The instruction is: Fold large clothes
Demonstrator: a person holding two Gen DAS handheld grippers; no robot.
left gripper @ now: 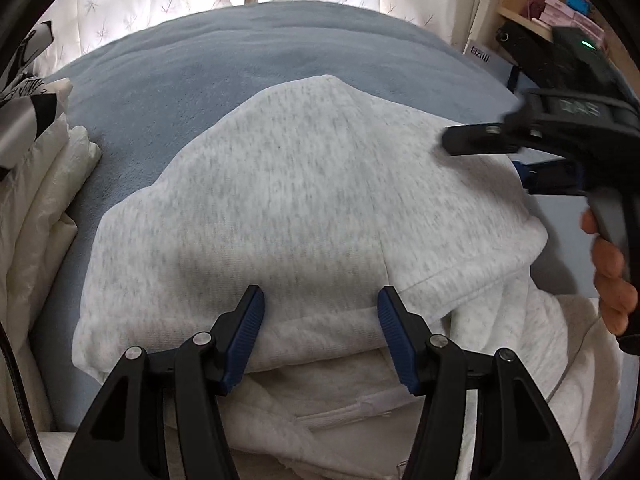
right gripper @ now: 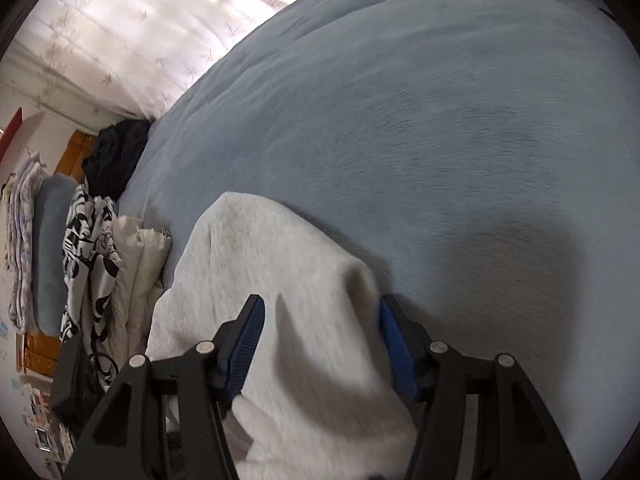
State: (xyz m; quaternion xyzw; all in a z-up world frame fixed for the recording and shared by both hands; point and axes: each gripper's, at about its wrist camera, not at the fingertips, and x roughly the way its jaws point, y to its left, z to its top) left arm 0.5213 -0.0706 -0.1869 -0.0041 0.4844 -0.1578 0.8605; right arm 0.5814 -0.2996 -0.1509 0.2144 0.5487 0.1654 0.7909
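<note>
Grey sweatshirt folded on bed, its near edge cut off. Left gripper and right gripper both open over it, empty. Dark clothes pile, far left, only in right view.

hoodie is lying on the bed blanket right in front of the left claw, other claw off to its right, pile of bedding on its left.
</note>
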